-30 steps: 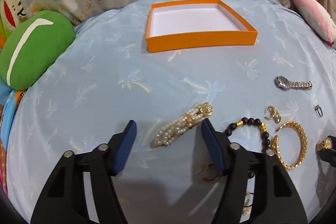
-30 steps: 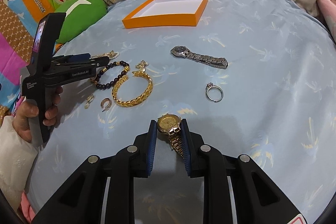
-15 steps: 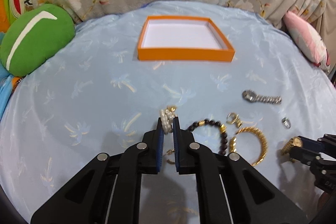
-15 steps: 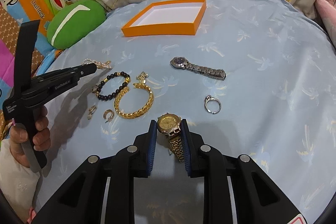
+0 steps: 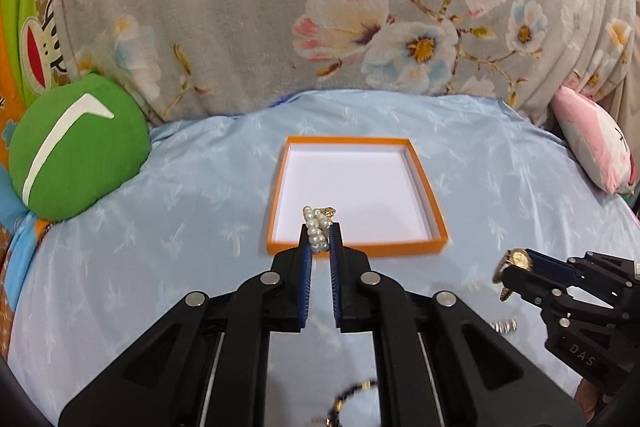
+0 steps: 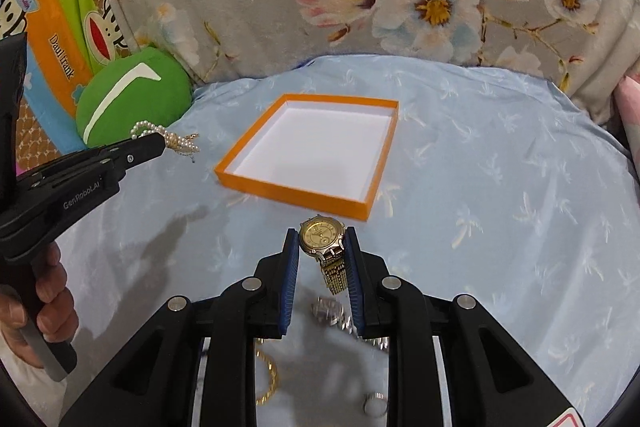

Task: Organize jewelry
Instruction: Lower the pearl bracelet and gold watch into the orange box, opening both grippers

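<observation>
Jewelry on hand: white pearl bracelet with a gold clasp, pinched in the closed jaws of the left gripper at the near edge of the shallow orange cardboard box with a white inside. Gold-faced wristwatch with a gold link band, clamped by its case in the jaws of the right gripper, lifted off the light blue bedsheet just near of the box. Silver watch, gold chain bracelet and silver ring lie blurred on the sheet below; green round cushion sits far left.
</observation>
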Tool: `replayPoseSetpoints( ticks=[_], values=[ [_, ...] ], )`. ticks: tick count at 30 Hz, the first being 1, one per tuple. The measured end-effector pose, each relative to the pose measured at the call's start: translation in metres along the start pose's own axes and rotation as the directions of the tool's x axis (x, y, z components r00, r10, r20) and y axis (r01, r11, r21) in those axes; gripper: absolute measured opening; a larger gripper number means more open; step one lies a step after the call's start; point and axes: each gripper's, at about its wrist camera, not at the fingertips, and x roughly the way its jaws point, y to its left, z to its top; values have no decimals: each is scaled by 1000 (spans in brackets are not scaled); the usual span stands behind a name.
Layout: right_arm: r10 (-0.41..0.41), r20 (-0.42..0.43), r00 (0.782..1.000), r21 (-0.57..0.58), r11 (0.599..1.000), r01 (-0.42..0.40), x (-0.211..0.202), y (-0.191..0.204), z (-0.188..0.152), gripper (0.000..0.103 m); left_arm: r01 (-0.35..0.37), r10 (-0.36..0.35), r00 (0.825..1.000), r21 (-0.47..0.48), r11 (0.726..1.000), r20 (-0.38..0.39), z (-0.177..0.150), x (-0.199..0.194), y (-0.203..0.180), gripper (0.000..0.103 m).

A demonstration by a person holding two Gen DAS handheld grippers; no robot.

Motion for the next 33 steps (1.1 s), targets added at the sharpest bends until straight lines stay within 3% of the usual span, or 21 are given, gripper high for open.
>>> replayPoseSetpoints(
  ticks=[8, 14, 22, 25, 27, 31, 33],
  values=[
    [-6, -16, 1000, 45, 999, 7, 76, -16, 65, 21, -13, 13, 999, -8, 1000, -45, 37, 78, -4, 8],
    [-27, -59, 998, 68, 997, 31, 130, -27, 81, 21, -37, 38, 994, 6, 999, -101, 48, 144, -14, 8],
    [-32, -92, 995, 52, 998, 37, 170, -33, 81, 22, -43, 40, 985, -17, 999, -169, 42, 192, -11, 9],
    [-50, -73, 996, 30, 998, 52, 171, -30, 81, 36, -60, 57, 983, -14, 998, -175, 39, 197, -8, 19],
    [-47, -65, 997, 38, 998, 50, 168, -31, 79, 40, -71, 66, 983, -22, 997, -170, 37, 196, -4, 43],
    [-33, -78, 996, 47, 998, 37, 157, -32, 66, 39, -74, 66, 982, -42, 996, -178, 29, 187, 7, 44],
    [-49, -82, 995, 22, 998, 50, 147, -28, 56, 32, -85, 76, 978, -39, 996, -192, 22, 181, 12, 44]
  ],
)
